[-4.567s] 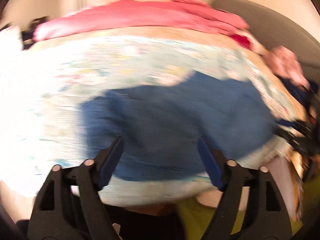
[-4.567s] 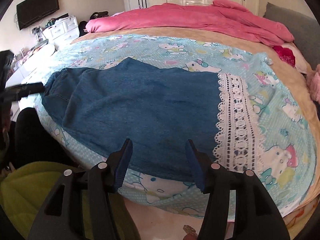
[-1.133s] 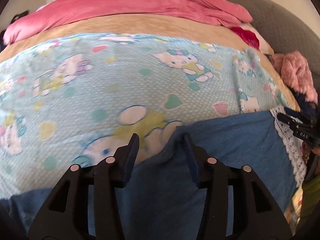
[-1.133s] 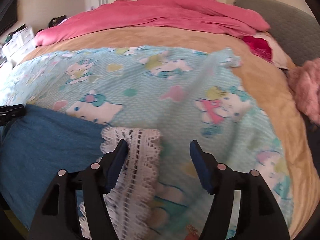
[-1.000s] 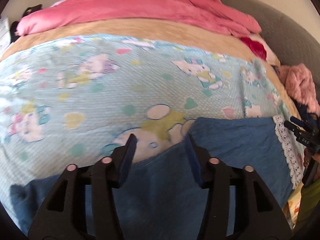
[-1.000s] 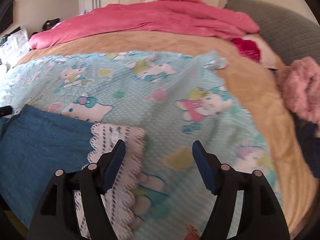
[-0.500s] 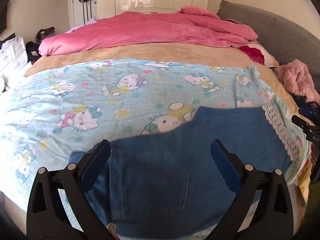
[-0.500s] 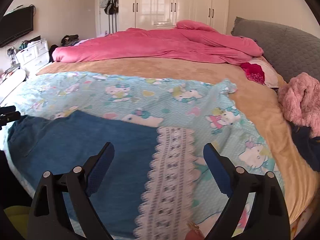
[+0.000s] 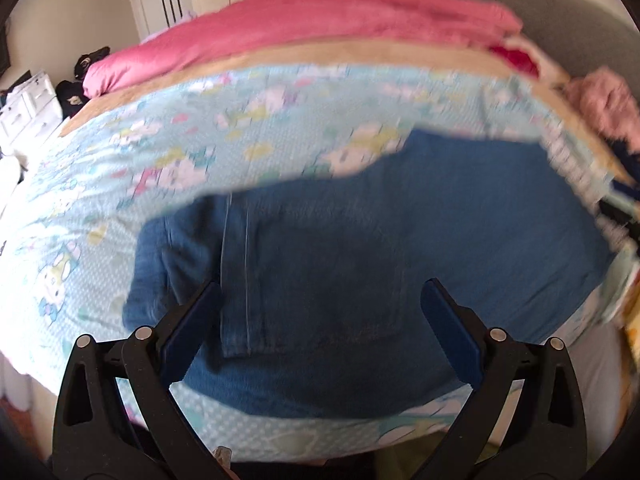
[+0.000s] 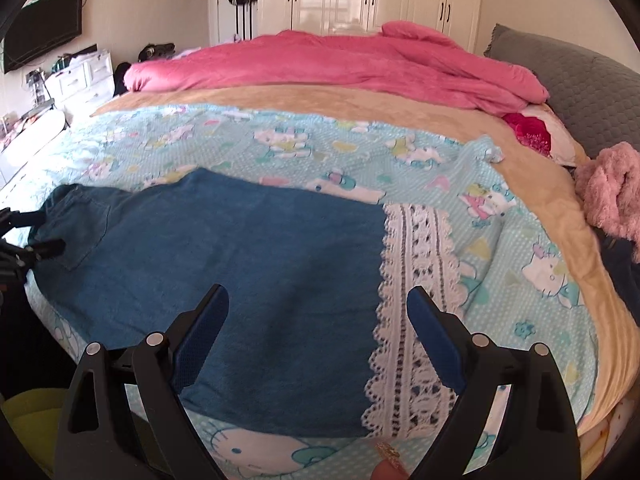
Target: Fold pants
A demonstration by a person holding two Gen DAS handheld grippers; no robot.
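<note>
Pants (image 10: 248, 264) laid flat on bed (image 10: 532, 184); soft, limp denim judged. Lace hem (image 10: 416, 292), waistband recommended as hold points. Left hand-held gripper (image 9: 320, 332), right hand-held gripper (image 10: 318, 332): fingers apart, nothing held.

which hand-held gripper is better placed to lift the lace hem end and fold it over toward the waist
Right, probably. The right hand-held gripper is open directly above the white lace hem of the blue denim pants. The left hand-held gripper, also open, hangs over the pocket and waist end, away from the lace.
</note>
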